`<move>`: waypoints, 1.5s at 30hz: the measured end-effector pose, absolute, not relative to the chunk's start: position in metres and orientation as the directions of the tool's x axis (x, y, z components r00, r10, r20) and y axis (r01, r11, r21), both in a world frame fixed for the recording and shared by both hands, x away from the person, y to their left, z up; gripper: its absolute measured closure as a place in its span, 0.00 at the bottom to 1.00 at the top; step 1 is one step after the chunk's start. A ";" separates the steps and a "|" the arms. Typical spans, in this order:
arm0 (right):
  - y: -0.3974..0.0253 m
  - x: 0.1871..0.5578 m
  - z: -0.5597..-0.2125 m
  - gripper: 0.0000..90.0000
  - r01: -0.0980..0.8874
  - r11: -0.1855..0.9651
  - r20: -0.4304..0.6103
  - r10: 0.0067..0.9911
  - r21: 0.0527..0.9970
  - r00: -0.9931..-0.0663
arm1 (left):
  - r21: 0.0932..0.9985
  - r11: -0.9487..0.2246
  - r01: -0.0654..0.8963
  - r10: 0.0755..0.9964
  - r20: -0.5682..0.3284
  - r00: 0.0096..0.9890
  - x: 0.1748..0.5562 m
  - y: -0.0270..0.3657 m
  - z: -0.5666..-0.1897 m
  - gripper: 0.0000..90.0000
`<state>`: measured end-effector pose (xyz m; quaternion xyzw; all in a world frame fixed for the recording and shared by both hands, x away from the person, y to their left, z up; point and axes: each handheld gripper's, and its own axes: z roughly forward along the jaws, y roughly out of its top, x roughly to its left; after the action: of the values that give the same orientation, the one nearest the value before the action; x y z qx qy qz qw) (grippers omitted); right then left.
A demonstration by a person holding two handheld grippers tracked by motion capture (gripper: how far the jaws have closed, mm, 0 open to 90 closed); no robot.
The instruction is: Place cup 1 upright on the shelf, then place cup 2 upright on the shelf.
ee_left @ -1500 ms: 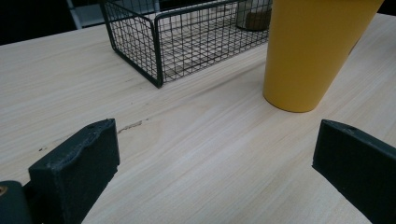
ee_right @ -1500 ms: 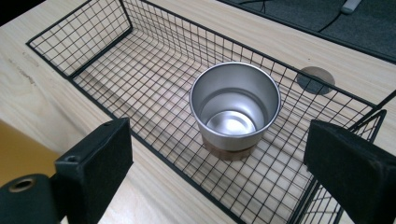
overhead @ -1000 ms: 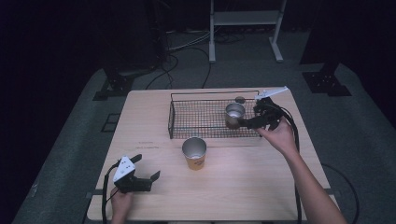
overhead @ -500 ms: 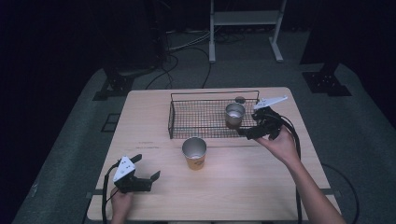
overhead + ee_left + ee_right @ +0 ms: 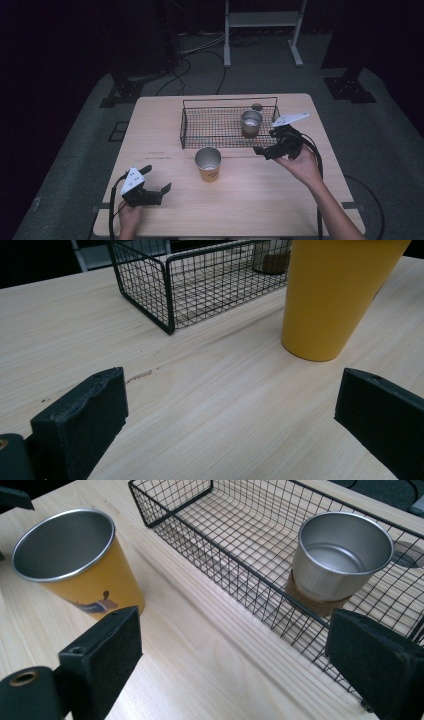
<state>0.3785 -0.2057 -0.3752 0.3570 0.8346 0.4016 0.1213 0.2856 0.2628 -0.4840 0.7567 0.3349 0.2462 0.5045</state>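
Observation:
A yellow cup [image 5: 208, 164] with a metal inside stands upright on the table, just in front of a black wire basket [image 5: 200, 127]. A silver cup [image 5: 250, 123] with a brown base stands upright in the basket's right end. My right gripper [image 5: 261, 151] hovers open off the basket's front right corner, apart from both cups. Its own view shows the yellow cup [image 5: 77, 562] at left and the silver cup [image 5: 337, 562] inside the basket [image 5: 220, 560]. My left gripper [image 5: 156, 181] rests open near the table's front left, facing the yellow cup [image 5: 337, 295] and the basket [image 5: 200, 282].
The wooden table [image 5: 250, 200] has bare room across its front and left. A small round hole [image 5: 257, 106] lies behind the basket. Beyond the table stand a white frame [image 5: 262, 30], cables on the floor and dark stands.
My right gripper has drawn back from the silver cup in the basket, moving toward the front and slightly left. The left gripper has stayed still.

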 end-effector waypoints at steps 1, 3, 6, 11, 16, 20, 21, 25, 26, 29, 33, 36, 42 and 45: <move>-0.206 0.378 -0.376 0.08 0.497 0.424 0.083 0.692 0.757 -0.717 | 0.928 -0.268 0.258 0.755 0.036 0.655 0.286 0.263 -0.484 0.00; -0.206 0.375 -0.377 0.08 0.497 0.424 0.086 0.689 0.757 -0.719 | 0.928 -0.269 0.257 0.755 0.037 0.655 0.286 0.263 -0.484 0.00; -0.206 0.370 -0.378 0.08 0.489 0.427 0.083 0.683 0.760 -0.725 | 0.929 -0.264 0.258 0.756 0.033 0.654 0.286 0.263 -0.484 0.00; -0.205 0.363 -0.383 0.08 0.490 0.431 0.086 0.678 0.758 -0.730 | 0.930 -0.266 0.256 0.755 0.035 0.655 0.286 0.263 -0.484 0.00; -0.202 0.352 -0.389 0.08 0.484 0.439 0.091 0.663 0.757 -0.743 | 0.927 -0.272 0.260 0.754 0.037 0.656 0.286 0.262 -0.484 0.00; -0.198 0.346 -0.393 0.08 0.476 0.451 0.086 0.652 0.755 -0.754 | 0.925 -0.276 0.261 0.753 0.040 0.657 0.286 0.263 -0.483 0.00; -0.197 0.345 -0.394 0.08 0.473 0.454 0.084 0.649 0.755 -0.756 | 0.925 -0.276 0.261 0.753 0.039 0.657 0.286 0.263 -0.483 0.00; -0.194 0.341 -0.396 0.08 0.473 0.458 0.090 0.641 0.752 -0.763 | 0.926 -0.275 0.259 0.754 0.041 0.656 0.286 0.262 -0.484 0.00; -0.193 0.340 -0.397 0.08 0.469 0.461 0.087 0.637 0.753 -0.766 | 0.926 -0.277 0.259 0.754 0.042 0.656 0.286 0.262 -0.483 0.00; -0.190 0.337 -0.398 0.08 0.464 0.470 0.085 0.628 0.751 -0.774 | 0.925 -0.277 0.259 0.754 0.042 0.656 0.286 0.262 -0.484 0.00; -0.188 0.334 -0.400 0.08 0.457 0.478 0.084 0.616 0.750 -0.783 | 0.925 -0.276 0.260 0.754 0.040 0.656 0.286 0.262 -0.484 0.00; -0.185 0.330 -0.401 0.08 0.456 0.478 0.090 0.610 0.751 -0.787 | 0.925 -0.276 0.261 0.756 0.041 0.654 0.286 0.262 -0.484 0.00; -0.177 0.324 -0.403 0.08 0.442 0.502 0.076 0.593 0.743 -0.801 | 0.925 -0.277 0.262 0.756 0.041 0.654 0.286 0.262 -0.484 0.00; -0.173 0.322 -0.404 0.08 0.436 0.508 0.077 0.582 0.743 -0.809 | 0.924 -0.278 0.262 0.755 0.042 0.654 0.286 0.262 -0.484 0.00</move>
<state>0.3221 -0.1729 -0.4036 0.2950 0.8635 0.3988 0.0916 0.2860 0.2619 -0.4837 0.7602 0.3344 0.2474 0.4991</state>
